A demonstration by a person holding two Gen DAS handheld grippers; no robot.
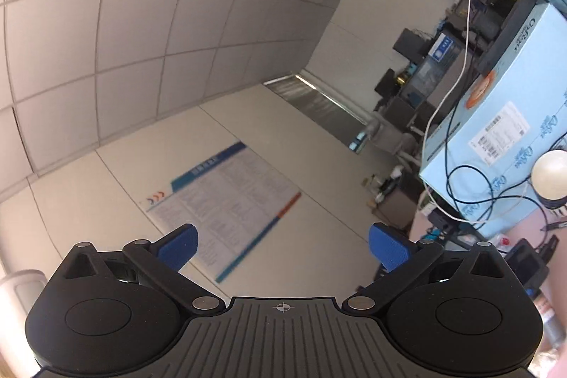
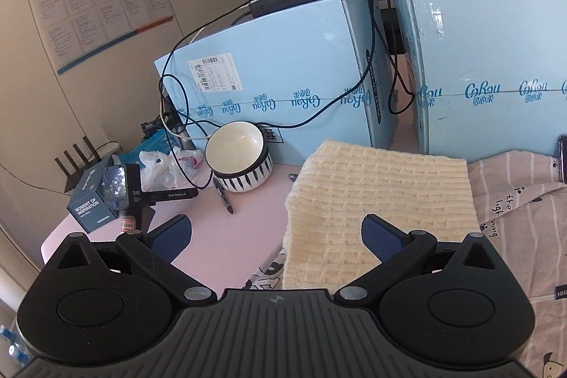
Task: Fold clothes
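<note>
While the right gripper [image 2: 276,234] is hovering with jaws spread wide and empty, the left gripper [image 1: 281,245], equally wide, is pointing at wall and ceiling. Just ahead, the cream cable-knit sweater [image 2: 382,201] is lying as a flat, squared-off stack on the pink table [image 2: 219,229], partly overlapping the pink striped printed garment [image 2: 524,218]. I'm judging the knit soft, thick, stretchy, non-slippery; pinching an edge or corner should be working best.
</note>
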